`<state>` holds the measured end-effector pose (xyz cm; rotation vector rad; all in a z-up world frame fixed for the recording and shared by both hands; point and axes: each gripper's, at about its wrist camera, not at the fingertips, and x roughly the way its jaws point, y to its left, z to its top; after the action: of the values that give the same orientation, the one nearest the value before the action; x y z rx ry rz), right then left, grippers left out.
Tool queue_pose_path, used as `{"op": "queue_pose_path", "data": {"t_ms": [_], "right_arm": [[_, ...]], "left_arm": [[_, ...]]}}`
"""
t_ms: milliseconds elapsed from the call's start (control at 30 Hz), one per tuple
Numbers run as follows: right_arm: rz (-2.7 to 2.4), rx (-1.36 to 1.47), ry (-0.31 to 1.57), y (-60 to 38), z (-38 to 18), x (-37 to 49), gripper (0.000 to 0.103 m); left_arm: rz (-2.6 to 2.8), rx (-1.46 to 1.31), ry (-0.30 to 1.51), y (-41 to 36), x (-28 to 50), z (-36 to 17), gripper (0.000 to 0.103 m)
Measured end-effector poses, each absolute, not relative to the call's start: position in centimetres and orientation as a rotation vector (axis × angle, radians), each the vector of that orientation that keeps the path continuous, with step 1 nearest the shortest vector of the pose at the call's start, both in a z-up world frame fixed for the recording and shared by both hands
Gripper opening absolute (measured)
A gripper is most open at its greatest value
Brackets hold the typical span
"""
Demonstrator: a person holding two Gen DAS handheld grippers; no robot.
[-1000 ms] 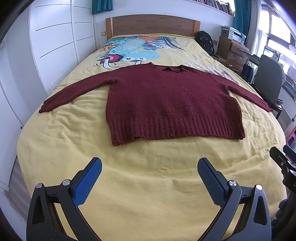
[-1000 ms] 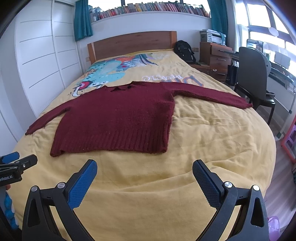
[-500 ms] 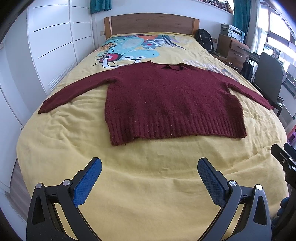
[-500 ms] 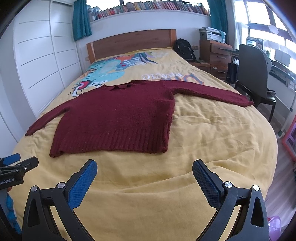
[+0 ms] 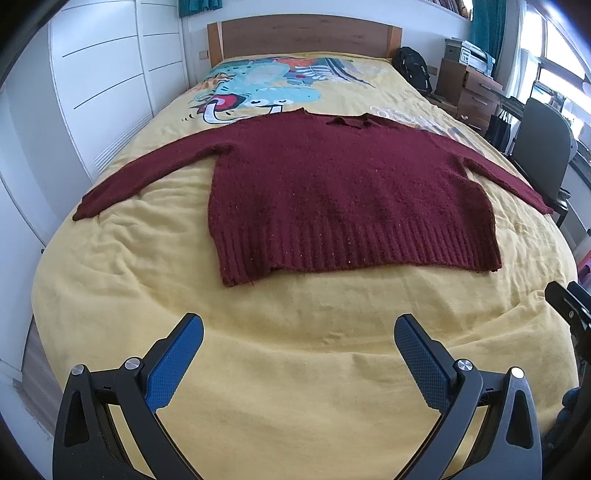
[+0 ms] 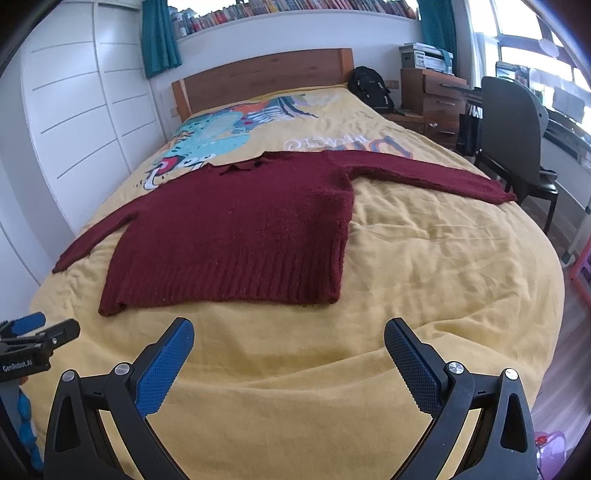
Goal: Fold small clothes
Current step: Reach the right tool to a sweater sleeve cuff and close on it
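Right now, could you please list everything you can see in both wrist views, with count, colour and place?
sweater: one, dark red, spread flat on the bed with both sleeves out to the sides
duvet: one, yellow with a cartoon print near the head end, covering the bed
headboard: one, brown wood, at the far end of the bed
wardrobe: one, white, along the bed's left side
backpack: one, black, beside the headboard
drawer unit: one, brown wood, right of the backpack, boxes stacked on top
chair: one, dark grey, right of the bed
bookshelf: one row of mixed-colour books, high on the far wall
curtains: two, teal, at the shelf ends
left gripper: one, black with blue pads, open, above the bed's near end
right gripper: one, same colours, open, alongside it
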<state>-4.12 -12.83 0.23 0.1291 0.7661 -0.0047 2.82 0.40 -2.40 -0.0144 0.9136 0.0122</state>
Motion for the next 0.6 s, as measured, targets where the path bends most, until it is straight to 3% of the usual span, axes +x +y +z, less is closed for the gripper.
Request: {"op": "queue_pose_path", "data": {"t_ms": [600], "right_arm": [[-0.136, 0.240, 0.764, -22.5, 1.4, 3.0, 0.103]], "left_arm": [[0.057, -0.084, 0.949, 2.7, 8.7, -1.2, 0.102]]}}
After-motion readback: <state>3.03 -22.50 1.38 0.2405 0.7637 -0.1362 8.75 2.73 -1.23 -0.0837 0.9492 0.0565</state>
